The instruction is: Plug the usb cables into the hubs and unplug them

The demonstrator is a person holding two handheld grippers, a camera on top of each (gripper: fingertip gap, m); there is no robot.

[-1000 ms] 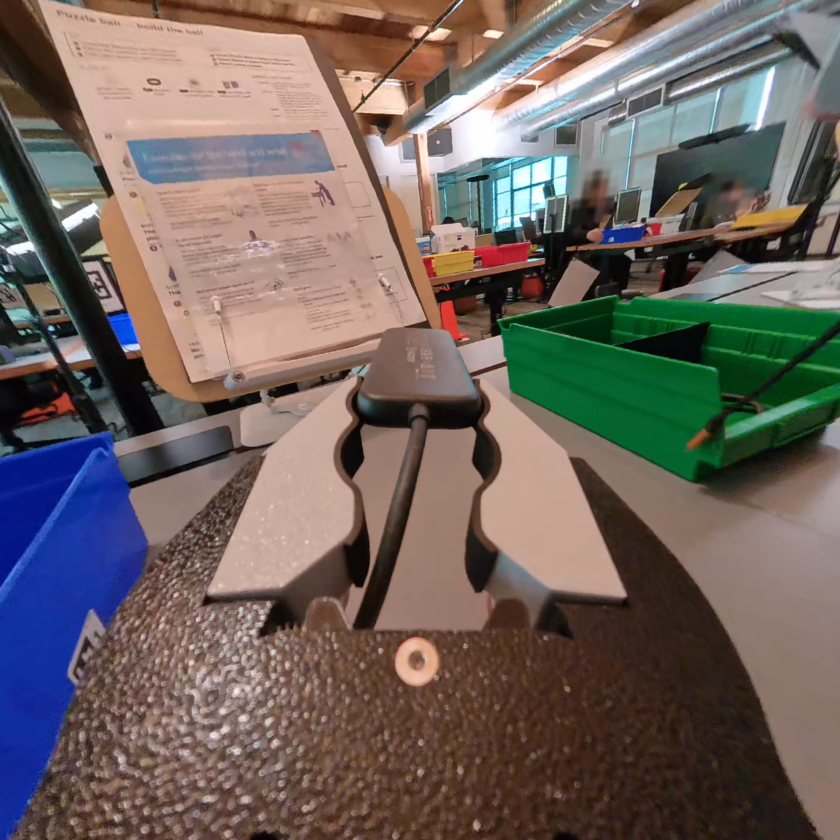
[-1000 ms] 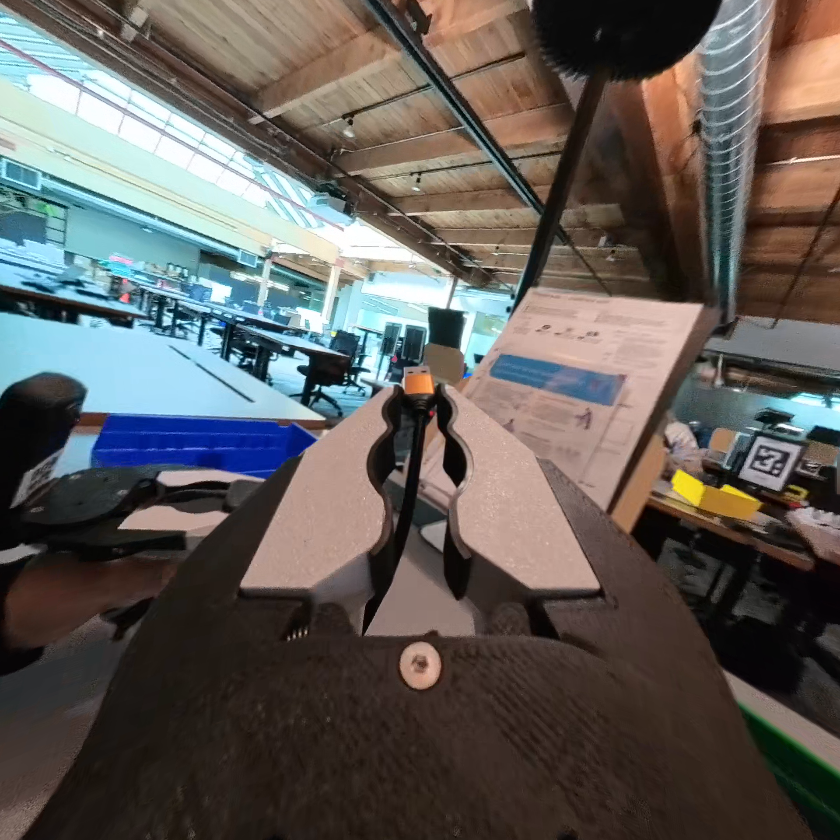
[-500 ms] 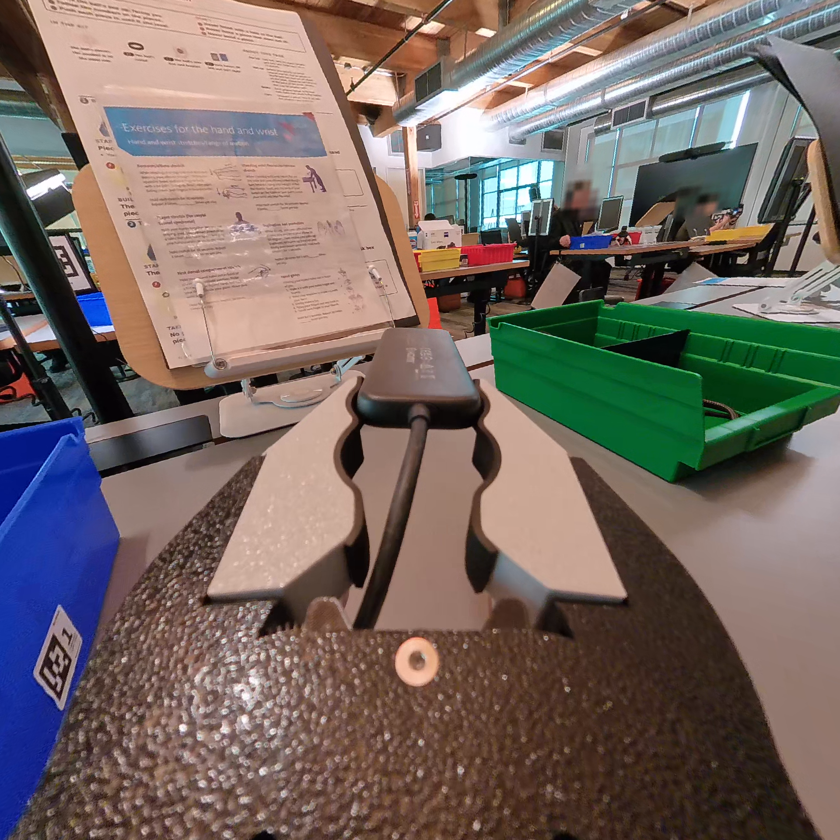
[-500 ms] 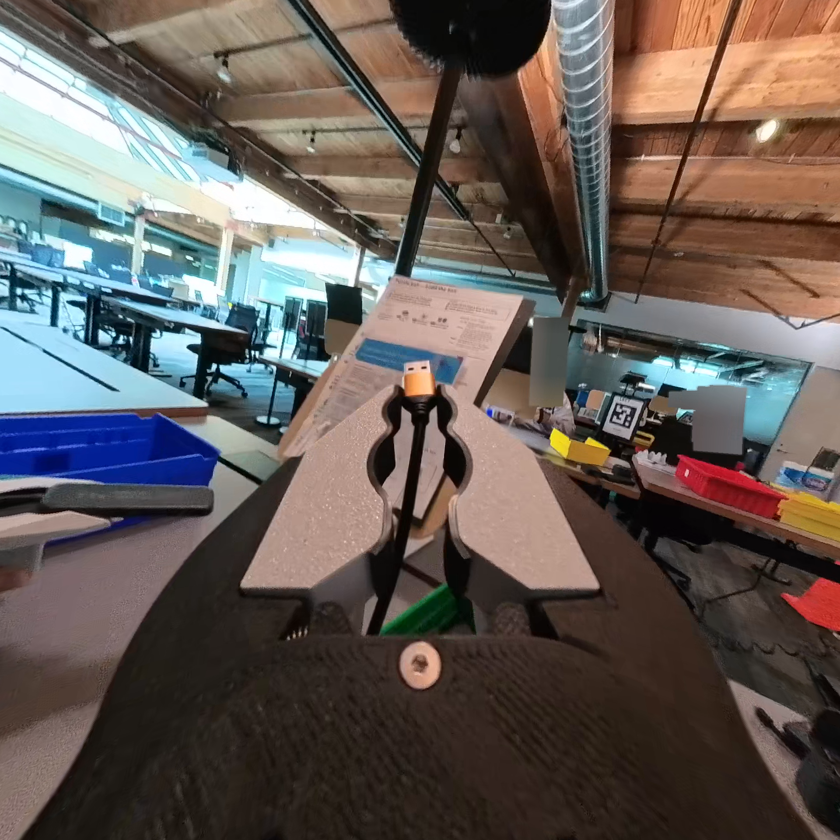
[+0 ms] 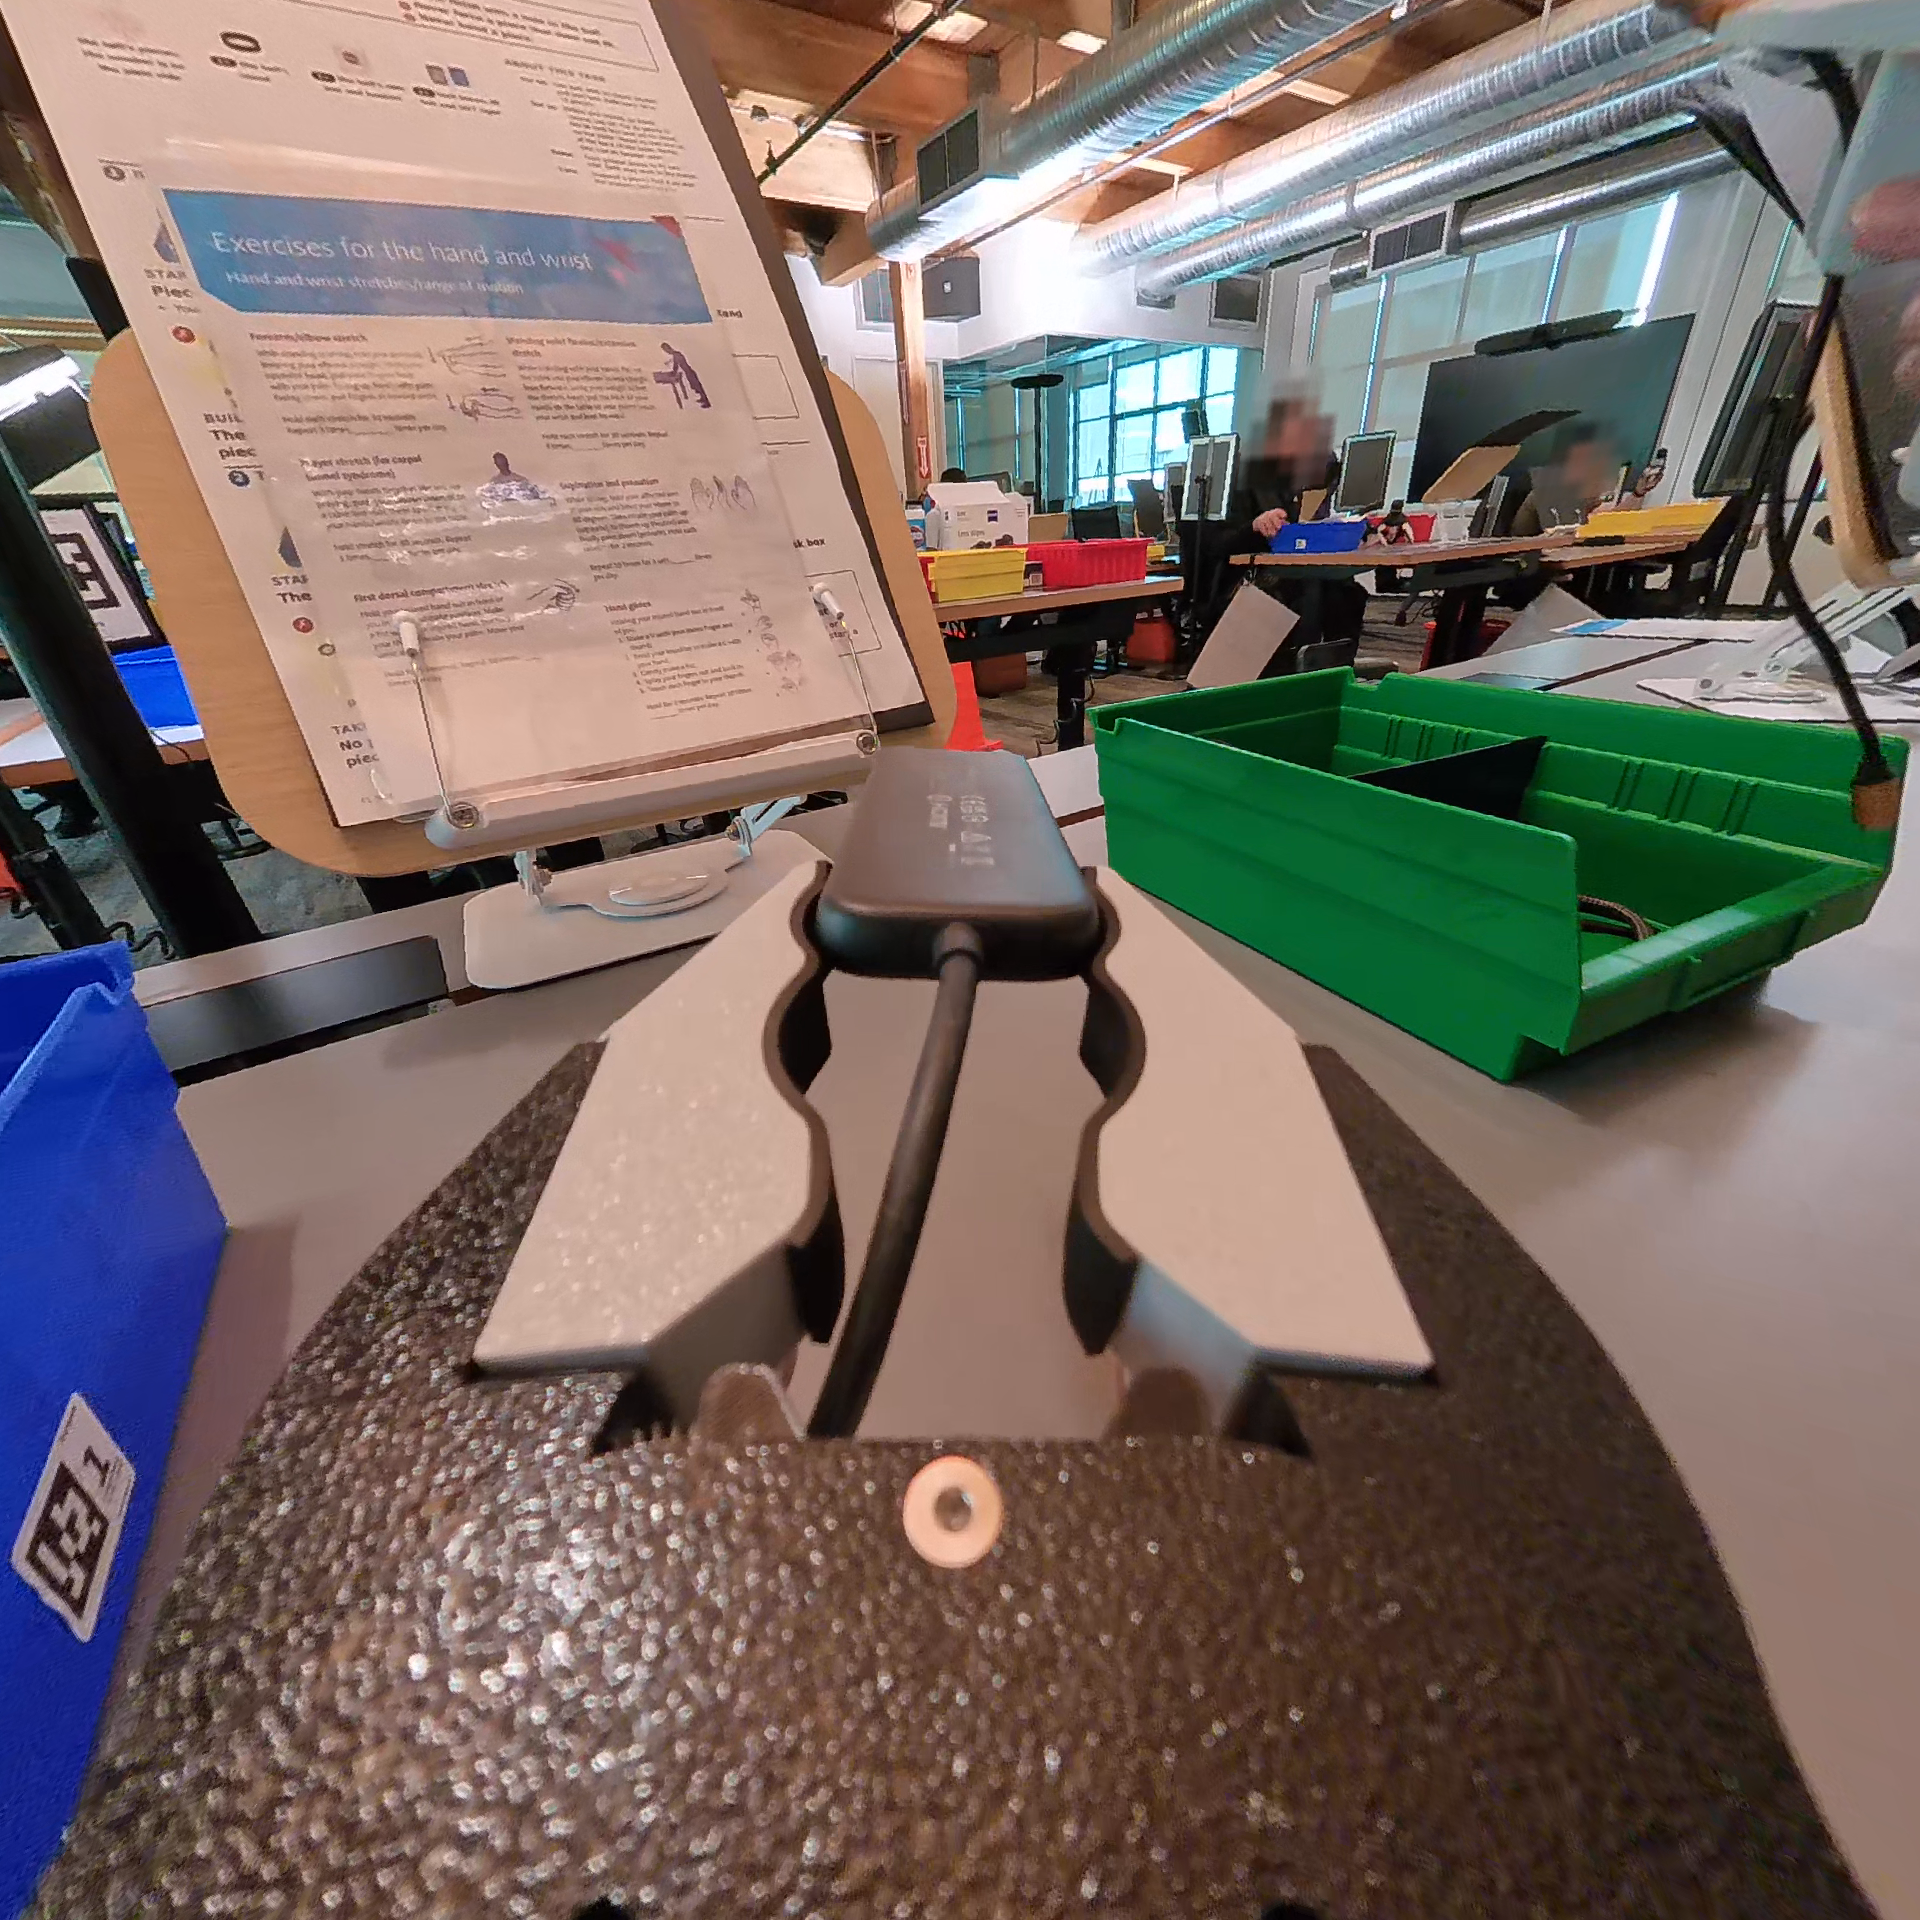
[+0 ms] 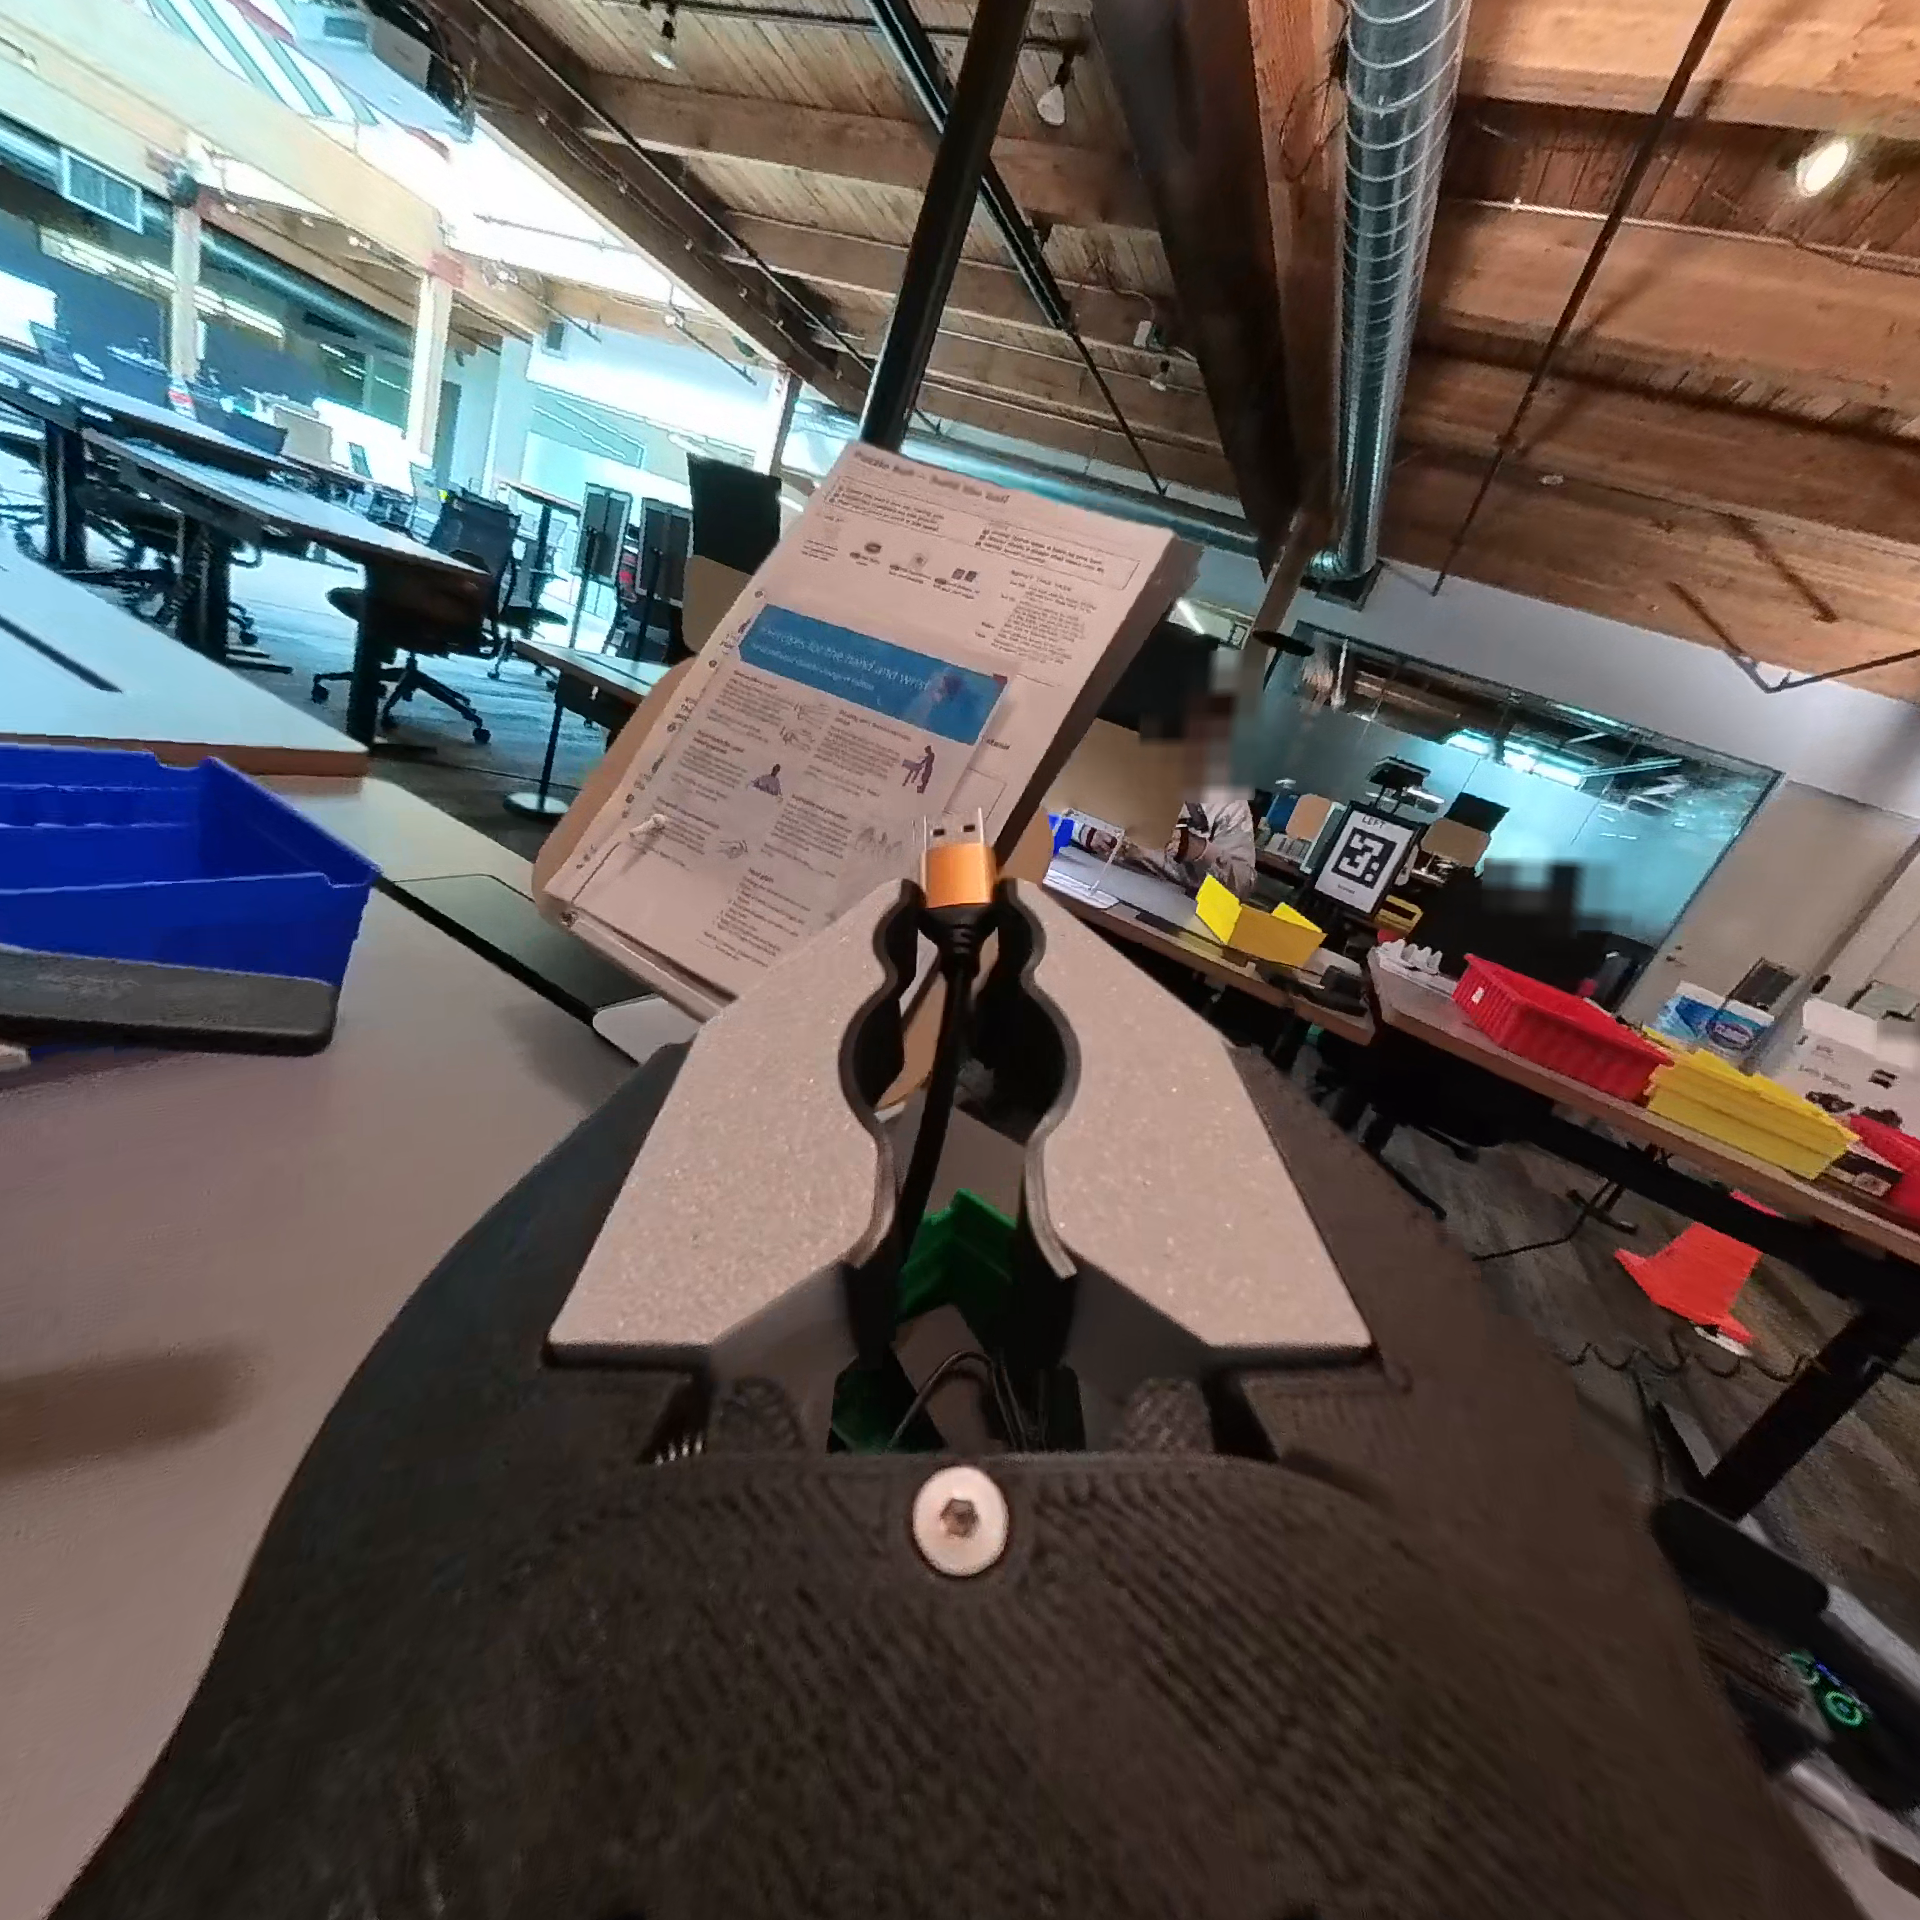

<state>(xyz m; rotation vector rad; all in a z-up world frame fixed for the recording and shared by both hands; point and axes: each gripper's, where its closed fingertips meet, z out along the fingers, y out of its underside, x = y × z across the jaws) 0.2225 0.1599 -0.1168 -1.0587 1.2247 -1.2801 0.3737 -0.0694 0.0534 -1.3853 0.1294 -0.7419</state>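
Since 0.5 s ago the right gripper (image 6: 958,914) has swung, so the paper stand (image 6: 831,748) now sits right behind its tip, & the green bin (image 6: 961,1252) shows low between its fingers. Left view barely changed; the stand just looks a bit bigger.

Left gripper (image 5: 956,935) has its fingers squeezed on the near end of the black hub (image 5: 961,847), held up over the grey counter (image 5: 1558,1195). Hub's own black cord (image 5: 914,1143) runs back between the fingers toward the camera.

Right gripper's fingers are pinched narrow on the usb cable (image 6: 940,1091), just under its orange plug (image 6: 958,871). Plug's metal tip pokes up & away, not in any hub.

In the left view the usb cable (image 5: 1818,582) hangs down at far right, w/ its orange end (image 5: 1875,805) over the green bin (image 5: 1455,883). Blue bin (image 5: 73,1299) is at near left. In the right view, the hub (image 6: 166,1008) pokes in from the left edge, near the blue bin (image 6: 177,883).
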